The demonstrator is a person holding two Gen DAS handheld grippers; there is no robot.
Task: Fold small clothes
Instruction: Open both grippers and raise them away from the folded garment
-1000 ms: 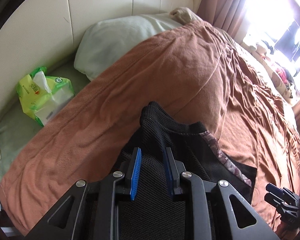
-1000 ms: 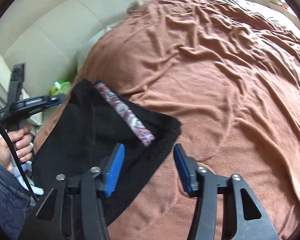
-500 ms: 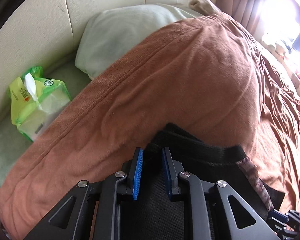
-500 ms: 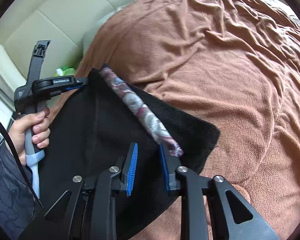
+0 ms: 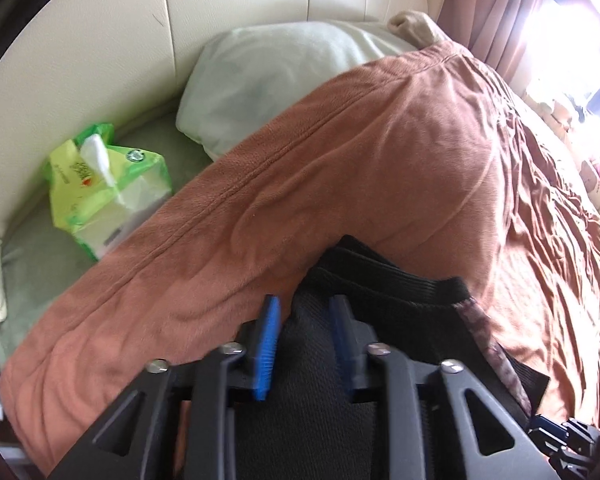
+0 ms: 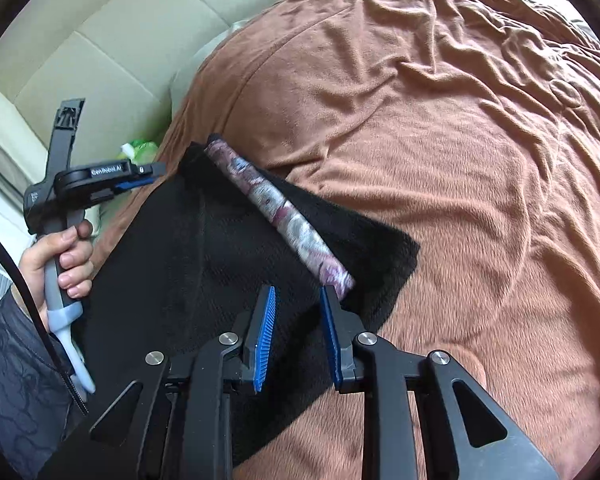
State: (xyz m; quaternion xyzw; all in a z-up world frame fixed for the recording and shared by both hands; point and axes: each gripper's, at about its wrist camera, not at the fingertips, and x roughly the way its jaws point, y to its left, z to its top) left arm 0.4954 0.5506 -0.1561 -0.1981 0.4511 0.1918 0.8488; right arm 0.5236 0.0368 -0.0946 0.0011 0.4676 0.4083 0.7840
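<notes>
**Both grippers pinching the black garment on the bed**

I see the black ribbed knit garment lying on the rust-brown fleece blanket, with a mauve-and-white patterned fabric strip running diagonally across it. My left gripper has its blue-padded fingers clenched on a raised fold of the garment near its corner. My right gripper grips the dark cloth just below the strip's lower end. Off to the left, a green tissue pack sits beside a pale green pillow against the cream padded headboard.
</notes>
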